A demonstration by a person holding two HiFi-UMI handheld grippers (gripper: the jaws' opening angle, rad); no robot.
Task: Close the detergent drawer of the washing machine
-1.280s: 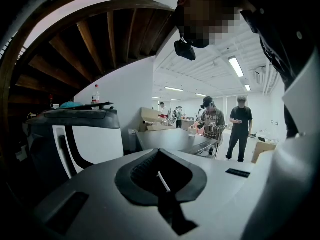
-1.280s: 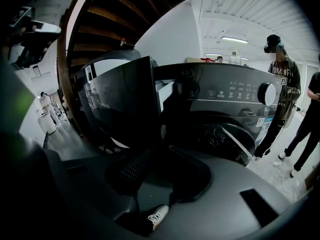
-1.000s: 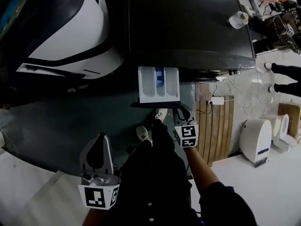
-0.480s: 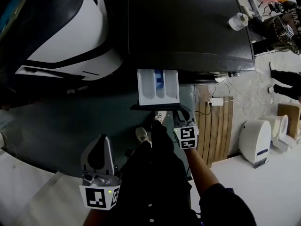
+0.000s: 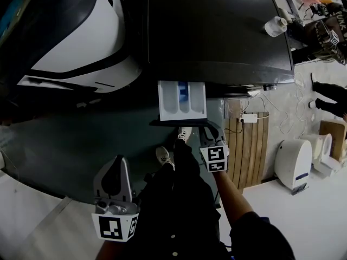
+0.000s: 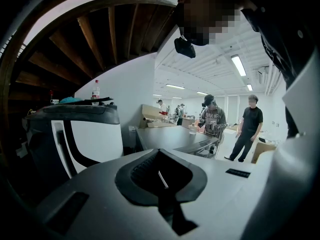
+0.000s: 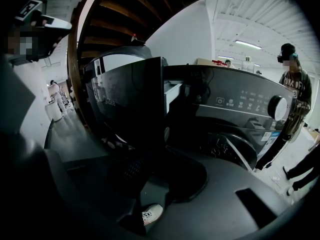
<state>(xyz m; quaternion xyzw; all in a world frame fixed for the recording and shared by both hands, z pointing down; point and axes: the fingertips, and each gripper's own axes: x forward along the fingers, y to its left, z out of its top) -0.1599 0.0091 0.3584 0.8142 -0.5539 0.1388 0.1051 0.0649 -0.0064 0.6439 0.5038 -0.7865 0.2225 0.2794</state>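
The detergent drawer (image 5: 181,99) stands pulled out from the front of the dark washing machine (image 5: 217,31), in the middle of the head view, with its white and blue compartments open to above. In the right gripper view the drawer (image 7: 172,91) shows in the upper middle, left of the control panel (image 7: 250,101).

The right gripper (image 5: 211,137) is just under the drawer's front edge, a little to the right and not touching it. Its tongs are pressed together with nothing between them. The left gripper (image 5: 114,164) is in the lower left, well apart from the drawer, also with its tongs pressed together on nothing.

The person's shoes (image 5: 165,155) and dark legs (image 5: 179,199) are below the drawer, between the two grippers. A white and black machine (image 5: 76,37) fills the upper left. At the right are a wooden slatted panel (image 5: 250,150), a white power strip (image 5: 250,115) and a white appliance (image 5: 294,162). A cup (image 5: 276,25) stands on the washing machine's top.
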